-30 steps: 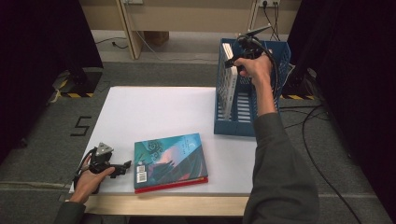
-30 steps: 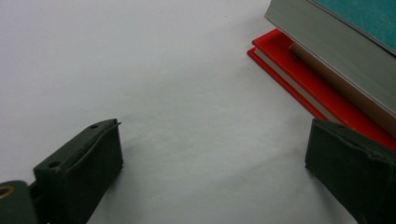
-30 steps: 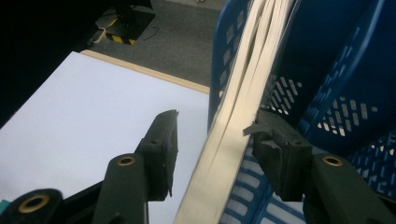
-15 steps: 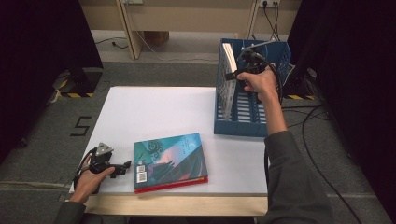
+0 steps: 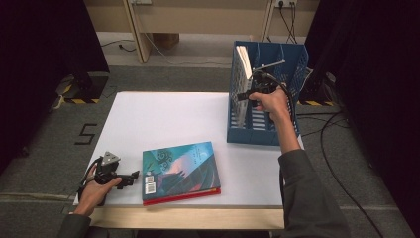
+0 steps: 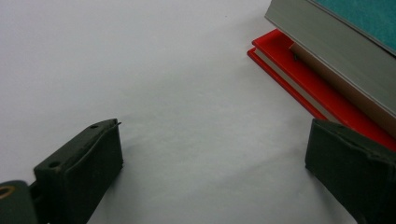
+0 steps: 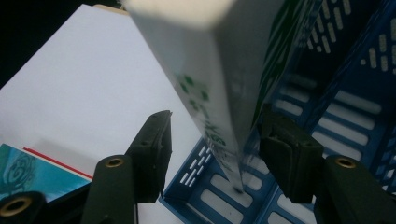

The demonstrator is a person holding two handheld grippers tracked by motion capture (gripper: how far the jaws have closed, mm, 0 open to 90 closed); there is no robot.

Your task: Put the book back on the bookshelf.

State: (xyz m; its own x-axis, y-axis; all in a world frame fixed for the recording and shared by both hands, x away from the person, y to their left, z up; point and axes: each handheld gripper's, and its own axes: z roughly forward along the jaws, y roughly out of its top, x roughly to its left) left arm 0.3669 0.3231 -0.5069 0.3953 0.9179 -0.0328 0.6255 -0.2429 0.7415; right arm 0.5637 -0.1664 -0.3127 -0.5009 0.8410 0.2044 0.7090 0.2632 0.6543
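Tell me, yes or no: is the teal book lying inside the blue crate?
No, the teal book lies flat on the white table, apart from the blue crate standing at the far right corner.

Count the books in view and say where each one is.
3. A white book stands upright in the blue crate. A teal book lies on a red book at the table's near edge. More could be hidden inside the crate.

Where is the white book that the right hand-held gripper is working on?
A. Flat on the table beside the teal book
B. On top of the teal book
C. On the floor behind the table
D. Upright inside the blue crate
D: the white book stands upright in the blue crate, between the open jaws of the right hand-held gripper.
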